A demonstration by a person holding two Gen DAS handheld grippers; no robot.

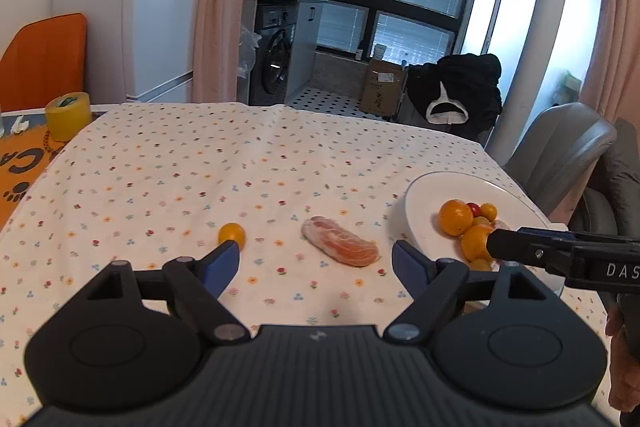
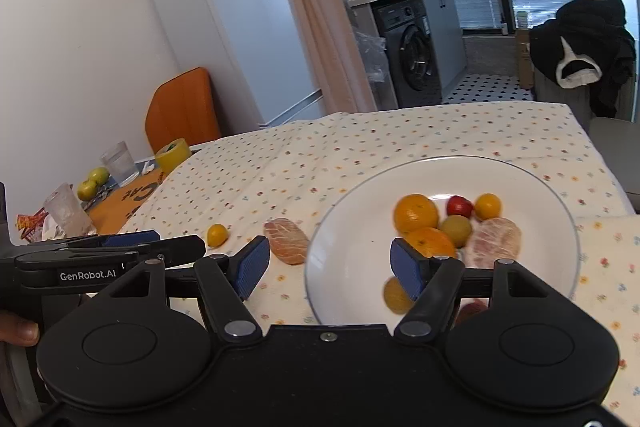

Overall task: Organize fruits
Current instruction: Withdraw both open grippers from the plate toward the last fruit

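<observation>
Gaping empty, both tools (image 1: 316, 259) (image 2: 330, 263) — only right view shows green apples (image 2: 93, 182).

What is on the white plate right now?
On the white plate: two oranges, a red tomato, small yellow fruits, a greenish fruit and a peeled citrus piece. The right tool hides the plate's near edge.

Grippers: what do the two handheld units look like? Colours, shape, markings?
Both match: matte black bodies with two round discs, black linkage arms on silver pivot pins, and blue ribbed pads on the fingers. The left gripper reads "GenRobot.AI" on its side in the right wrist view; the right gripper shows "DAS" in the left wrist view. No cables or sleeves visible.
</observation>
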